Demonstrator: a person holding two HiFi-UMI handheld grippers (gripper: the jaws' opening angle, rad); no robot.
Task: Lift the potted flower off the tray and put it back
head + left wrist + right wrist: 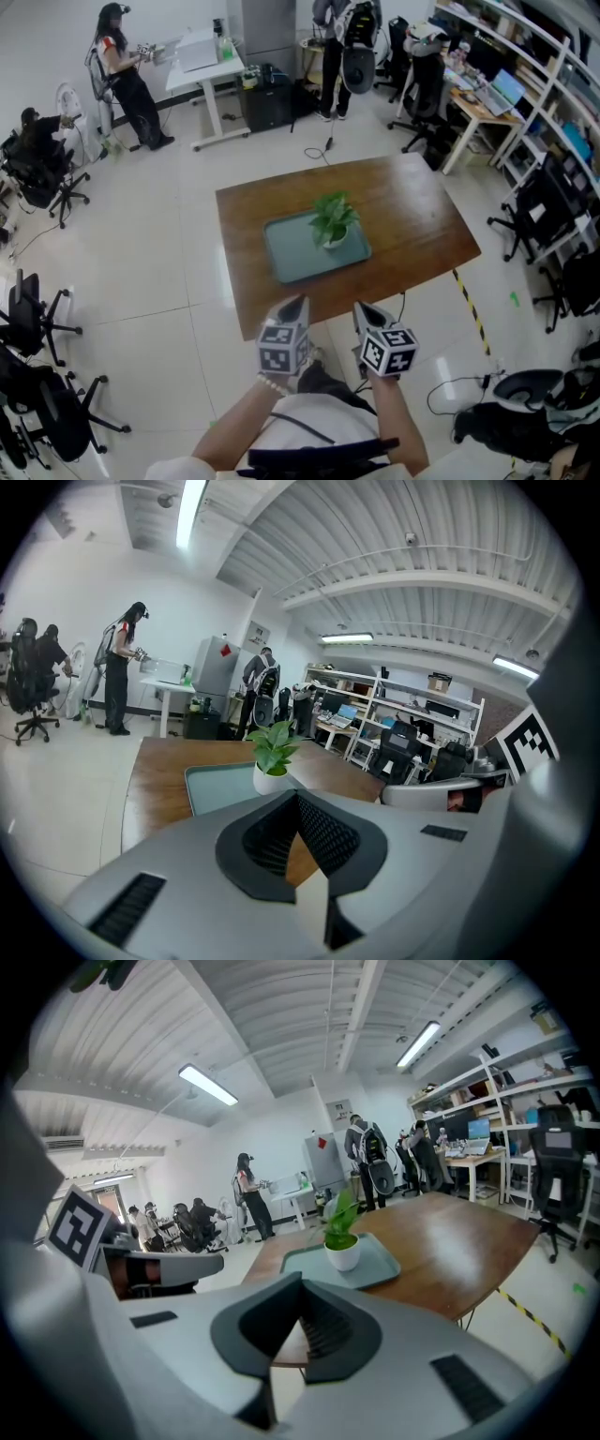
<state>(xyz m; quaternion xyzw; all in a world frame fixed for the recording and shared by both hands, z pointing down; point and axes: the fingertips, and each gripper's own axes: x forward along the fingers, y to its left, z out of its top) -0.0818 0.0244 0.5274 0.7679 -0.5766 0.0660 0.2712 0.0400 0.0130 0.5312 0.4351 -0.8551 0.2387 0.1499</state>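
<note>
A small green plant in a white pot (334,228) stands upright on the right part of a grey-green tray (291,253), in the middle of a brown wooden table (412,220). My left gripper (298,302) and right gripper (359,307) hover side by side at the table's near edge, well short of the tray, and both point at it. Both are shut with nothing in them. In the left gripper view the plant (272,754) and tray (214,786) lie beyond the shut gripper (298,799). In the right gripper view the plant (341,1235) and tray (377,1266) sit past the shut gripper (300,1281).
Office chairs (42,323) line the left floor. A white desk (202,66) with a person (127,80) stands at the back left. Shelves and desks (506,84) fill the right side. Yellow-black tape (471,309) marks the floor by the table's right corner.
</note>
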